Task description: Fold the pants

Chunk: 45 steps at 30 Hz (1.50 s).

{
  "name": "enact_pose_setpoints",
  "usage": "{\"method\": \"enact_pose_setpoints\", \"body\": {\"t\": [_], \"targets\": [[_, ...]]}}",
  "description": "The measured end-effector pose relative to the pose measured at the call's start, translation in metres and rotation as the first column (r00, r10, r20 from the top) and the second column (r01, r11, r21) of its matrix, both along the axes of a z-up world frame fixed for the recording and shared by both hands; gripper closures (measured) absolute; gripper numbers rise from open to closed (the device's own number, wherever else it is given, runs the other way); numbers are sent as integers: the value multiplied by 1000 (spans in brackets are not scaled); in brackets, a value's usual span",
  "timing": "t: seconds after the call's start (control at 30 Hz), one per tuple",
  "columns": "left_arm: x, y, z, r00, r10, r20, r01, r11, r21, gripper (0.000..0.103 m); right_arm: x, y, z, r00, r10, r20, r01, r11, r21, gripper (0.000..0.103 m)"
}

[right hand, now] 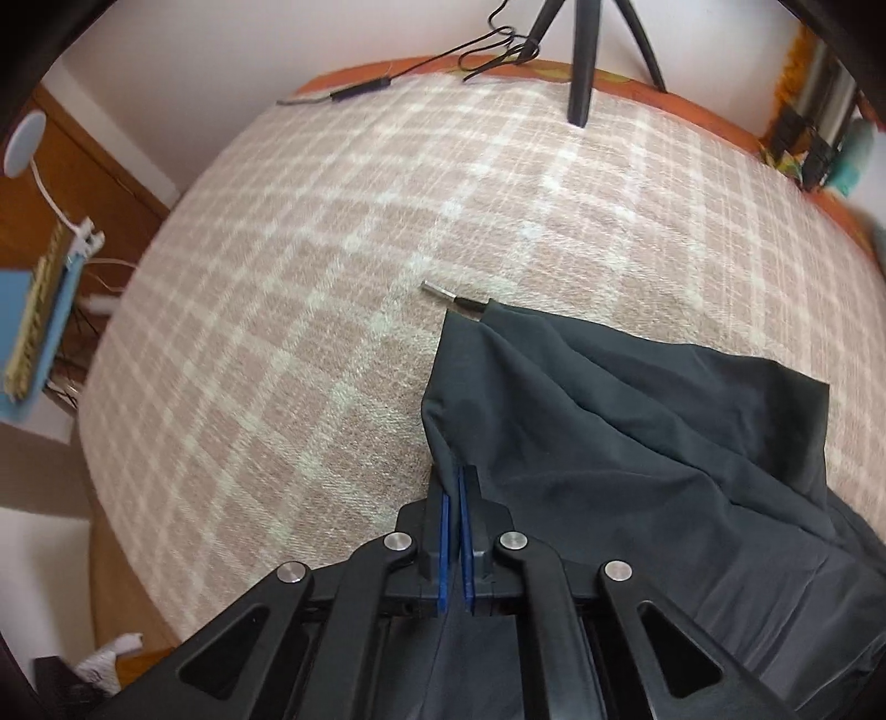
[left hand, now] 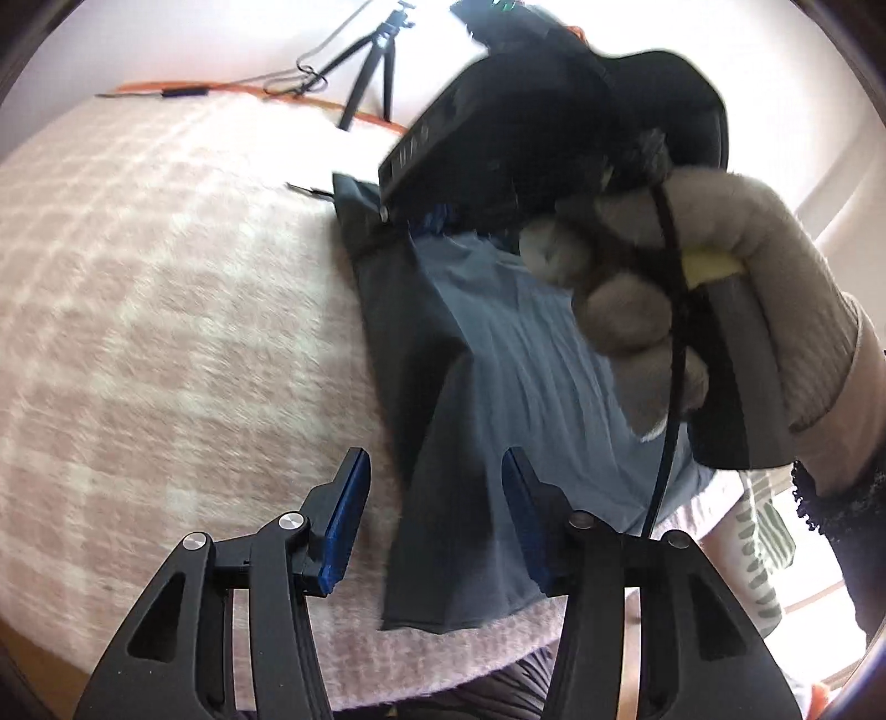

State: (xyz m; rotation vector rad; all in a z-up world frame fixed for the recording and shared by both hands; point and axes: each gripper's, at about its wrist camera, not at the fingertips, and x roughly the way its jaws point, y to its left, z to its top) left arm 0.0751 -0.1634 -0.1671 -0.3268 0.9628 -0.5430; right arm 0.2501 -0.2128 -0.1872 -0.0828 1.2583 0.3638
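Left wrist view: my left gripper (left hand: 434, 518) jaws apart, nothing pinched, edge of dark pants (left hand: 470, 343) lying between them on pink checked blanket (left hand: 166, 288). Gloved hand (left hand: 664, 299) holds other tool above.

Right wrist view: my right gripper (right hand: 459, 531) clamped tight on pants fold.

A home bedroom: a bed spread with a fuzzy pink-and-white checked blanket (right hand: 310, 288) over an orange sheet (right hand: 714, 119), beside a brown wooden cabinet (right hand: 72, 188) and plain white walls (right hand: 221, 50).
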Motion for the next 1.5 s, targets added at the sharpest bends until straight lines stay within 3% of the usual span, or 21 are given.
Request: {"method": "enact_pose_setpoints", "body": {"t": [0.07, 0.1, 0.13, 0.4, 0.77, 0.9, 1.23, 1.5], "targets": [[-3, -10, 3, 1000, -28, 14, 28, 1000, 0, 67, -2, -2, 4, 1000, -11, 10, 11, 1000, 20, 103], [-2, -16, 4, 999, -40, 17, 40, 999, 5, 84, -3, -5, 7, 1000, -16, 17, 15, 999, 34, 103], [-3, -20, 7, 999, -48, 27, 47, 999, 10, 91, -5, -4, 10, 1000, -19, 22, 18, 999, 41, 103], [-5, -36, 33, 983, -140, 119, 141, 990, -3, 95, -16, -27, 40, 995, -71, 64, 61, 987, 150, 103], [14, -94, 51, 954, -267, 137, 279, 957, -78, 96, -38, -115, 85, 971, -190, 146, 153, 960, 234, 103], [22, -119, 51, 940, -321, 118, 335, 933, -130, 96, -44, -149, 96, 957, -232, 174, 190, 955, 228, 103], [54, -204, 51, 880, -456, 133, 472, 872, -130, 96, -63, -248, 110, 915, -344, 209, 312, 934, 172, 103], [74, -270, 45, 841, -535, 82, 541, 824, -170, 96, -67, -311, 98, 895, -401, 194, 389, 916, 100, 103]]}}
